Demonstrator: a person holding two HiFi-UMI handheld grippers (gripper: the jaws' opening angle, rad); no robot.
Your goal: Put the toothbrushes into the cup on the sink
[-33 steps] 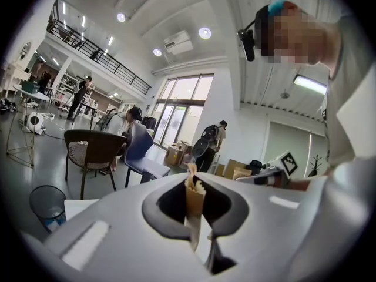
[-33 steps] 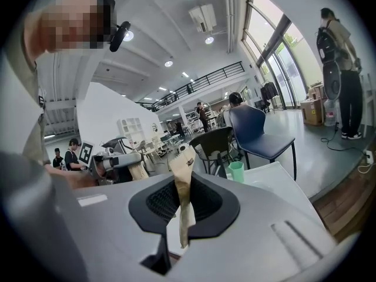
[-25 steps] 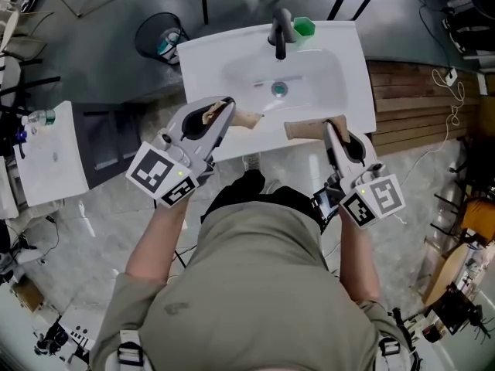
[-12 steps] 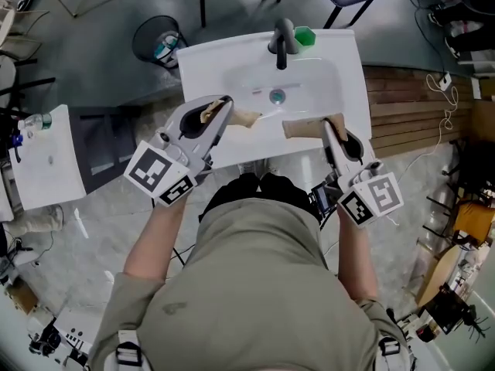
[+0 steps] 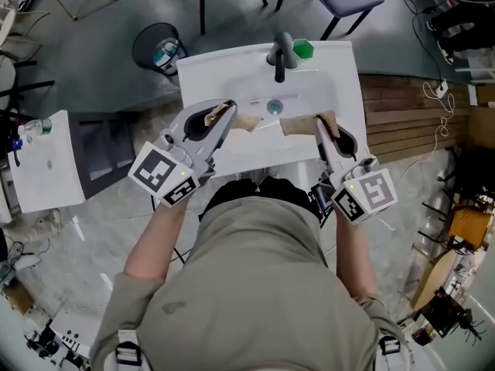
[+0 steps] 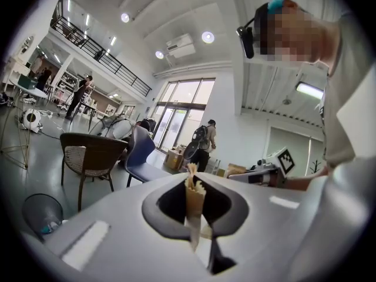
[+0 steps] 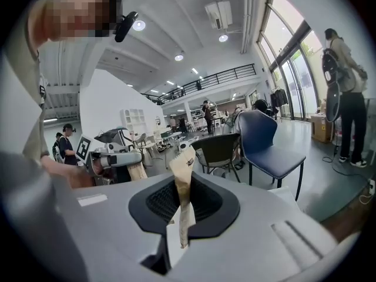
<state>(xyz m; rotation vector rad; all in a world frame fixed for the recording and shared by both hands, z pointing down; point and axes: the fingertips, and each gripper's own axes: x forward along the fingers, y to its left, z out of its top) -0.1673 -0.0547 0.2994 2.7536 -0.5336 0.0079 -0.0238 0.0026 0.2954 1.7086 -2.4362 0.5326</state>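
the left gripper and right gripper hung over the sink's near edge, fingers pressed together on nothing, while the green cup stood ahead at the far edge beside the faucet, nearer the right gripper, with no toothbrush clearly discernible.

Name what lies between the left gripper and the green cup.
The sink basin with its drain, then the dark faucet just left of the cup, per the head view.

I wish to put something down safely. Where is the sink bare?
Bare: the sink at its back-left corner beside the faucet, and its right rim before the green cup. Crowded: the front, where the left gripper and right gripper each hold a paper-wrapped toothbrush.
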